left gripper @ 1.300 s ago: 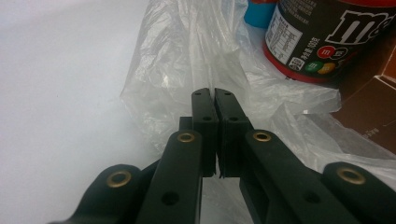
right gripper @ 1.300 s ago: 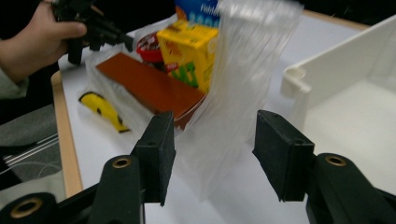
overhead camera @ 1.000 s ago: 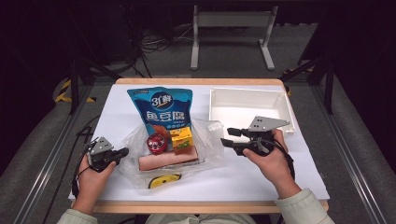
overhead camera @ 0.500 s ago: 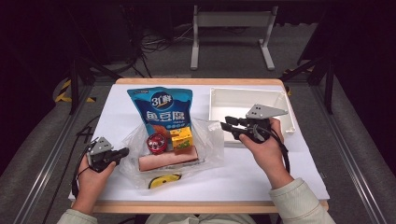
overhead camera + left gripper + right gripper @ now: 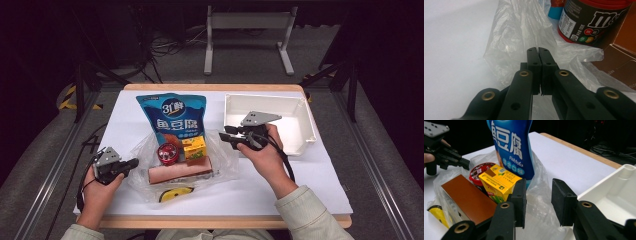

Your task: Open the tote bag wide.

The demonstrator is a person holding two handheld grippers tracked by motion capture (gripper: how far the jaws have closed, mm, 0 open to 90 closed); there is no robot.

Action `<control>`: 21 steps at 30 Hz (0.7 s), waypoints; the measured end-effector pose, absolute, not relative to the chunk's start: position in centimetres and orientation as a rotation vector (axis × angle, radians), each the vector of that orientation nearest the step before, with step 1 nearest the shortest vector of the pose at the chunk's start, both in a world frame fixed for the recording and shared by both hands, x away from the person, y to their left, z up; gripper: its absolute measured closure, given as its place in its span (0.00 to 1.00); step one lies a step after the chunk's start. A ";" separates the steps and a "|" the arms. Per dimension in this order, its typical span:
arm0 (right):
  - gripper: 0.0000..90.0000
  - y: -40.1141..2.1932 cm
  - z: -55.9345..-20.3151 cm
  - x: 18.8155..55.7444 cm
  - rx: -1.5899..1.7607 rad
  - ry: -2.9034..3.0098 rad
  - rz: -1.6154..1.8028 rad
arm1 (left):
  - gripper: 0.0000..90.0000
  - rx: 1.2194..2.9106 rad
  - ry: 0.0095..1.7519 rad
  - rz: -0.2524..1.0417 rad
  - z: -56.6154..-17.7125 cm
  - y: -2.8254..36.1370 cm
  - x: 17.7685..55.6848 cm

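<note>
We had the left gripper (image 5: 131,163) with its jaws pressed together on the left edge of the clear plastic bag (image 5: 147,150), the film pinched between the pads as the left gripper view showed (image 5: 537,53). The right gripper (image 5: 226,136) hung at the bag's 3 o'clock side with its jaws part-way apart; they had just been closing and then eased a little wider, with only loose film in front of them and nothing pressed between the pads (image 5: 521,197). The bag lay near the middle of the white table (image 5: 320,175), and in it sat the red candy jar (image 5: 168,153), the yellow drink carton (image 5: 194,150), the brown box (image 5: 180,172) and a yellow item (image 5: 175,194) at 6 o'clock, with the tall blue fish-tofu pouch (image 5: 172,117) at 12 o'clock. We judged the main risk was the thin film: a pull from the left pinch alone could stretch or tear it, or drag the whole load and tip the jar. If the right jaws closed too deep they could catch the carton's corner instead of plastic. Room was tight toward 3 o'clock, where the white tray (image 5: 305,107) stood just beside the right hand; toward 9 o'clock the table edge was near the left hand, while 6 o'clock offered open surface.
</note>
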State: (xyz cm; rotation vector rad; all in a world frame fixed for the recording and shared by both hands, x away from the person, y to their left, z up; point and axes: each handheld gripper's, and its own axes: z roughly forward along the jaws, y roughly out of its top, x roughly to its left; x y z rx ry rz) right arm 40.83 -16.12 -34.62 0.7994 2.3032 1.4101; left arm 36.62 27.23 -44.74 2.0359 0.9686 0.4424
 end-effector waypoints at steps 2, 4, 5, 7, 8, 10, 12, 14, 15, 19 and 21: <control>0.73 -15.5 -35.0 40.9 0.787 2.317 1.397 | 0.98 2.034 0.968 0.443 -44.8 27.2 36.6; 0.72 -15.0 -35.4 40.9 0.778 2.333 1.390 | 0.98 2.036 0.967 0.440 -44.8 27.2 36.6; 0.71 -14.8 -35.7 40.9 0.775 2.342 1.385 | 0.98 2.034 0.968 0.441 -44.8 27.2 36.6; 0.69 -14.4 -36.1 41.0 0.772 2.355 1.375 | 0.98 2.034 0.967 0.440 -44.8 27.2 36.6; 0.69 -14.4 -36.1 41.0 0.772 2.355 1.375 | 0.98 2.034 0.967 0.440 -44.8 27.2 36.6; 0.66 -13.9 -36.8 41.0 0.771 2.371 1.362 | 0.98 2.034 0.966 0.439 -44.8 27.2 36.6; 0.65 -13.8 -37.0 41.0 0.775 2.375 1.359 | 0.98 2.033 0.971 0.436 -44.8 27.2 36.6; 0.64 -13.6 -37.5 41.1 0.772 2.388 1.347 | 0.98 2.038 0.967 0.435 -44.8 27.2 36.6; 0.63 -13.6 -37.7 41.1 0.771 2.394 1.339 | 0.98 2.039 0.968 0.434 -44.8 27.2 36.6; 0.62 -13.3 -38.5 41.2 0.776 2.417 1.317 | 0.98 2.037 0.971 0.432 -44.8 27.2 36.6; 0.62 -13.1 -39.0 41.2 0.775 2.428 1.300 | 0.98 2.037 0.969 0.435 -44.8 27.2 36.6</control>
